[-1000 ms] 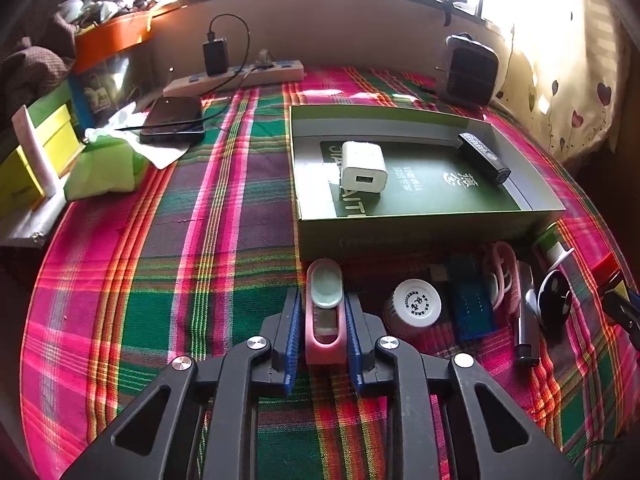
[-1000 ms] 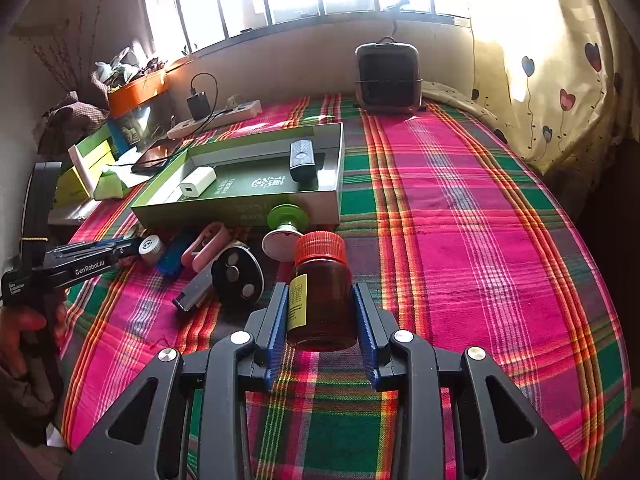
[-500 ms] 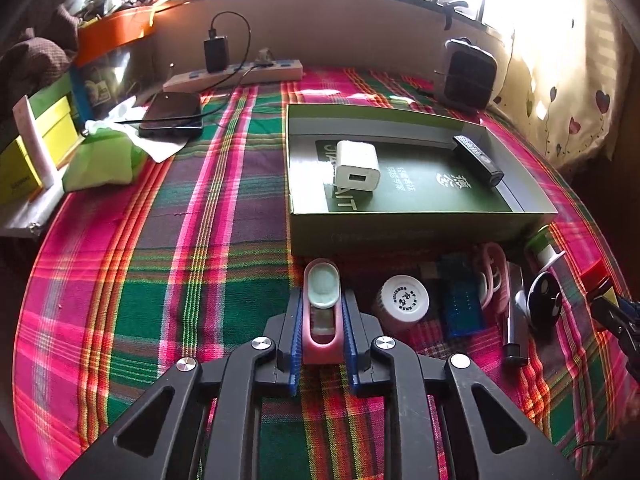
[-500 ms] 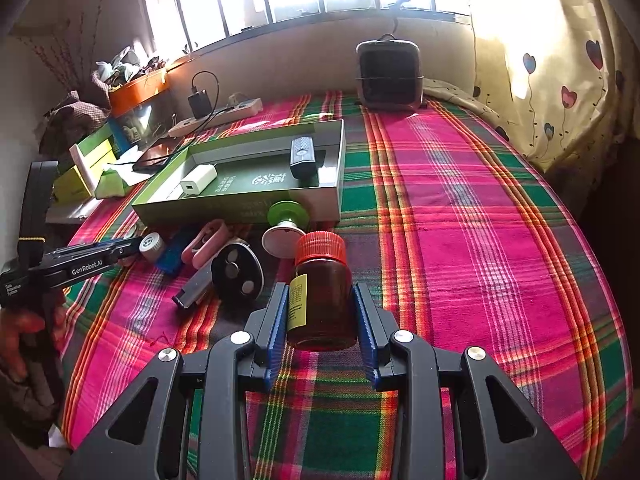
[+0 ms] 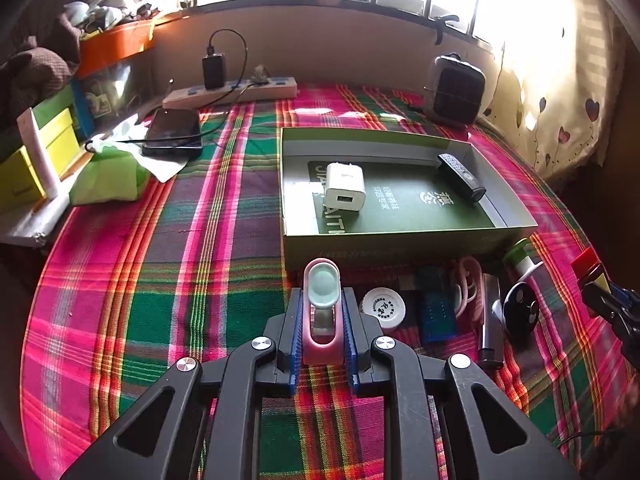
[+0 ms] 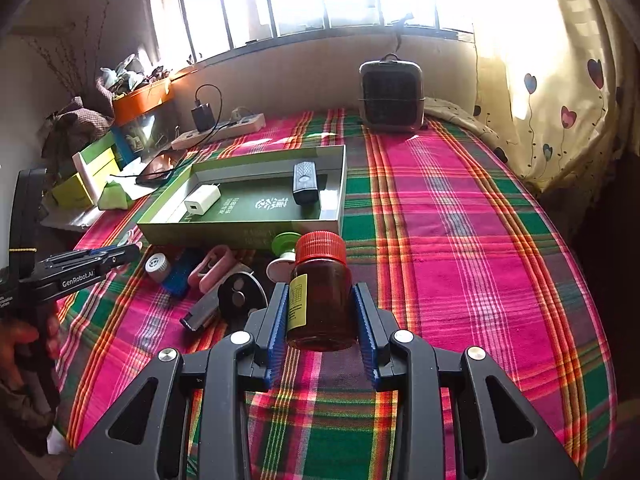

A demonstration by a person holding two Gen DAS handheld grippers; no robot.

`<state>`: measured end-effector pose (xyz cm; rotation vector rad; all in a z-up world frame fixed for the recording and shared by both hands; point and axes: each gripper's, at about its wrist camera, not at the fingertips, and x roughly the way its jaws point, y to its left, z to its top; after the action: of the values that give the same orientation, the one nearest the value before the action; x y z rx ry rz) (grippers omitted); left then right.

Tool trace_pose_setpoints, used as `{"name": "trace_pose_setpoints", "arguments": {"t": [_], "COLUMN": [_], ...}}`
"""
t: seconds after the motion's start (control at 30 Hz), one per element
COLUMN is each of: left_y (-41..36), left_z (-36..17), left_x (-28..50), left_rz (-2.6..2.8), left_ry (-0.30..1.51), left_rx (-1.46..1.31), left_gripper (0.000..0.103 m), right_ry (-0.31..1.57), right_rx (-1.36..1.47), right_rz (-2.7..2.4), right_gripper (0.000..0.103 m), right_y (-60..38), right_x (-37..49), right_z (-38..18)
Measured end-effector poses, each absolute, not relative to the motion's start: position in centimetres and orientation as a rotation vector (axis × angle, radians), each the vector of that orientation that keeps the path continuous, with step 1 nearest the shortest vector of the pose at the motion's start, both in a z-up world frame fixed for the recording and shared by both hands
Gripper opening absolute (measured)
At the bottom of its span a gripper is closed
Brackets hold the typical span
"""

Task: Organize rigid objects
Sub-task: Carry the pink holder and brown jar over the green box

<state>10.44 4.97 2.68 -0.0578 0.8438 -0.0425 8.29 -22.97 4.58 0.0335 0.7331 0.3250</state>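
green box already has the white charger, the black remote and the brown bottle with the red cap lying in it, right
Not quite. The green box holds only the white charger and the black remote. The brown bottle with the red cap is outside it, clamped in the right tongs above the plaid cloth, as the right wrist view shows.
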Motion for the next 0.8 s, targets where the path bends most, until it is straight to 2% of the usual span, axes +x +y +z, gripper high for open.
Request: {"name": "trace_pose_setpoints", "arguments": {"t": [0.8], "left_y": [4.8], "left_z": [6.9], "left_x": [13.0], "left_rz": [-0.089], "left_ry": [0.767], "left_rx": [-0.073], "left_gripper": [0.017], "right_ry": [0.695], "right_rx": [-0.020], "right_rz": [0.398], "right_gripper": [0.033], "right_y": [-19.7], "right_x": [13.9], "right_z": [8.4]}}
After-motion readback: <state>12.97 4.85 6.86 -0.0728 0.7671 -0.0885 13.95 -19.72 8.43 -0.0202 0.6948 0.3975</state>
